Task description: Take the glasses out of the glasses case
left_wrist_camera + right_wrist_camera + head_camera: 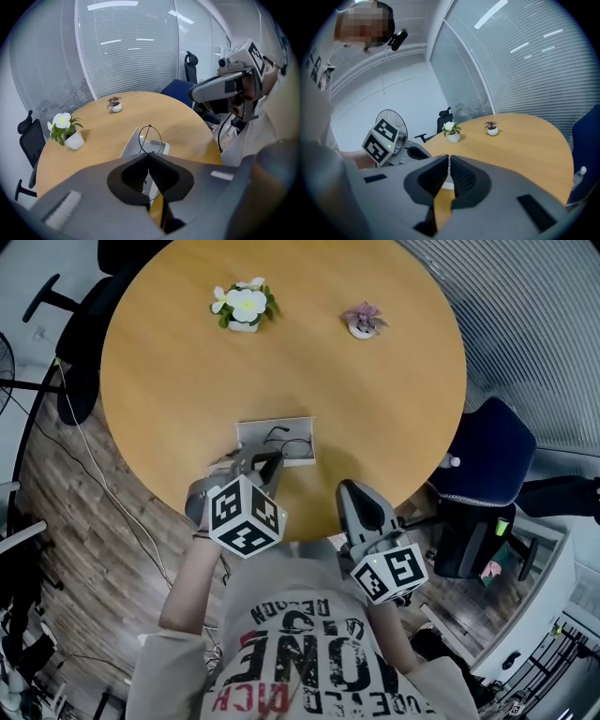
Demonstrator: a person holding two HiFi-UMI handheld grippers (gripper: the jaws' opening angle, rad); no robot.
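A white glasses case (pixel 258 430) lies open on the round wooden table (pixel 375 381), near its front edge. The glasses (pixel 292 443) are a thin black wire frame. My left gripper (pixel 266 464) is shut on that frame just above the case. In the left gripper view one round rim of the glasses (pixel 150 138) sticks up past the closed tips of the left gripper (pixel 149 154), with the case (pixel 133 146) below it. My right gripper (pixel 351 491) hangs shut and empty off the table's near edge, to the right of the case; the right gripper (pixel 449 157) holds nothing.
A white pot of white flowers (pixel 243 307) and a small pot with a purple plant (pixel 364 322) stand at the table's far side. A blue office chair (pixel 487 460) is at the right, a black chair (pixel 80 352) at the left.
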